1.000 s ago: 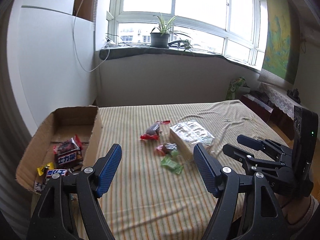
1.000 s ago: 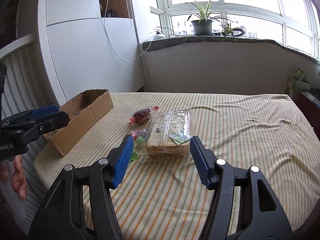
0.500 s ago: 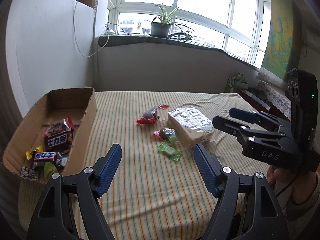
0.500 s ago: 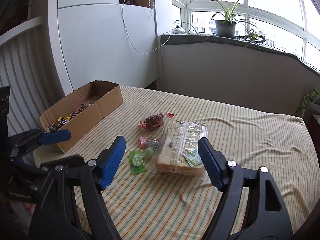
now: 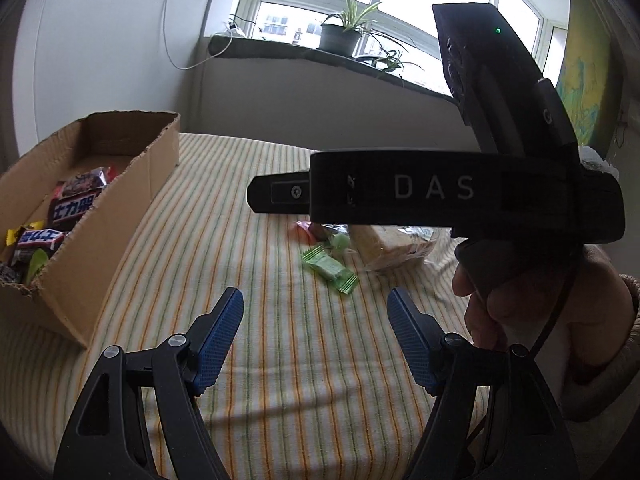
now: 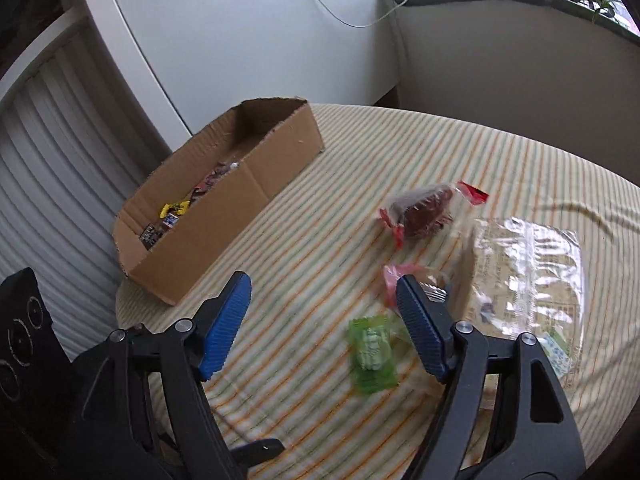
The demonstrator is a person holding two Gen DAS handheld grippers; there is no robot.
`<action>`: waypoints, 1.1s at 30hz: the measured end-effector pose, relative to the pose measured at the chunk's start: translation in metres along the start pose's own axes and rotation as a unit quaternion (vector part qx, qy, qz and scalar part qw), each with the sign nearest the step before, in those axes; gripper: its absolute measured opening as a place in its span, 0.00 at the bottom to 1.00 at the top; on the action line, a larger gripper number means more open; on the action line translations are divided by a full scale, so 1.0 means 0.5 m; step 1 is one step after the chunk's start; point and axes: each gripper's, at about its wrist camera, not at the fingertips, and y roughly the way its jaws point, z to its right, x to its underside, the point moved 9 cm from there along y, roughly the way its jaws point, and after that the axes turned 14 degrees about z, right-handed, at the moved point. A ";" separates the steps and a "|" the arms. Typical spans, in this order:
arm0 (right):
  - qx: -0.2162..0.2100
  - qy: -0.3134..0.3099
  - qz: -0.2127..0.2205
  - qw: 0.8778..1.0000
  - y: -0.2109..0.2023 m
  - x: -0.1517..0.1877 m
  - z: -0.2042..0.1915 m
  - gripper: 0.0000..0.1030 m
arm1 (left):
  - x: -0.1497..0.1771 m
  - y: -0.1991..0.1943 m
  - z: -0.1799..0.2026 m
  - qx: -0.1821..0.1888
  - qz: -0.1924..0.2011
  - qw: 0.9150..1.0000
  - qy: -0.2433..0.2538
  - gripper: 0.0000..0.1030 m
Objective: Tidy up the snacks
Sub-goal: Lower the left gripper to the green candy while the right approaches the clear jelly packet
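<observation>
- Overhead, the right gripper [image 6: 323, 322] hangs above the striped cloth [image 6: 304, 248], its blue-padded fingers [image 6: 226, 322] spread wide with nothing between them.
- Just beside its right finger lies a green candy wrapper [image 6: 372, 354], flat on the cloth, partly blurred.
- A pink-wrapped sweet [image 6: 400, 276] sits just behind that finger, touching the edge of a clear bag of sliced bread [image 6: 528, 276].
- Farther back, a dark snack in a clear wrapper with red ends [image 6: 426, 212] lies near the bread bag, apart from it.
- A long cardboard box [image 6: 256, 188] stands at the left edge of the worktop, well apart from the loose snacks; several wrapped bars and a yellow sweet [image 6: 174, 208] lie in its near end.
- From the left wrist view, the left gripper [image 5: 316, 340] is likewise released, jaws wide apart and holding nothing, low over the striped cloth [image 5: 280, 360].
- The right gripper's black body, marked "DAS" [image 5: 434, 188], crosses that view and hides part of the snack pile; a hand [image 5: 516, 304] grips its handle.
- Under it the green candy wrapper [image 5: 330, 270] and a corner of the bread bag [image 5: 394, 248] show.
- The cardboard box [image 5: 116, 216] sits to the left, with chocolate bars [image 5: 74, 206] in it.
- A potted plant [image 5: 340, 36] stands on the window sill.
</observation>
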 end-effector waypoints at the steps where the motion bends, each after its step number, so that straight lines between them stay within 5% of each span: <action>1: 0.009 0.008 -0.001 1.000 -0.007 0.009 0.017 0.75 | 0.000 0.002 -0.002 -0.001 -0.002 1.000 -0.001 0.72; 8: 0.043 0.029 -0.001 0.999 -0.057 0.025 0.093 0.75 | 0.003 0.031 0.013 0.006 -0.015 1.000 0.008 0.72; 17: 0.042 -0.008 -0.021 0.999 -0.008 0.022 0.079 0.75 | 0.014 0.072 0.015 -0.007 -0.030 0.999 0.027 0.72; 19: 0.038 -0.019 -0.028 0.999 0.003 0.016 0.075 0.70 | 0.014 0.081 0.019 -0.009 -0.029 0.999 0.033 0.72; 21: 0.033 -0.036 -0.043 0.998 0.019 0.017 0.068 0.52 | 0.015 0.089 0.026 -0.010 -0.028 0.999 0.041 0.72; 25: 0.041 -0.042 -0.061 0.996 0.036 0.030 0.086 0.39 | 0.019 0.111 0.037 -0.010 -0.035 0.998 0.051 0.72; 27: 0.041 -0.035 -0.054 0.997 0.029 0.030 0.095 0.23 | 0.029 0.120 0.042 -0.011 -0.045 0.997 0.054 0.64; 30: 0.036 -0.018 -0.042 0.998 0.011 0.035 0.108 0.19 | 0.036 0.128 0.035 -0.022 -0.053 0.997 0.055 0.43; 32: 0.035 -0.017 -0.037 0.999 0.003 0.038 0.110 0.18 | 0.036 0.131 0.030 -0.019 -0.056 0.997 0.044 0.16; 33: 0.037 -0.015 -0.033 0.999 -0.001 0.038 0.113 0.18 | 0.035 0.132 0.026 -0.015 -0.055 0.998 0.036 0.15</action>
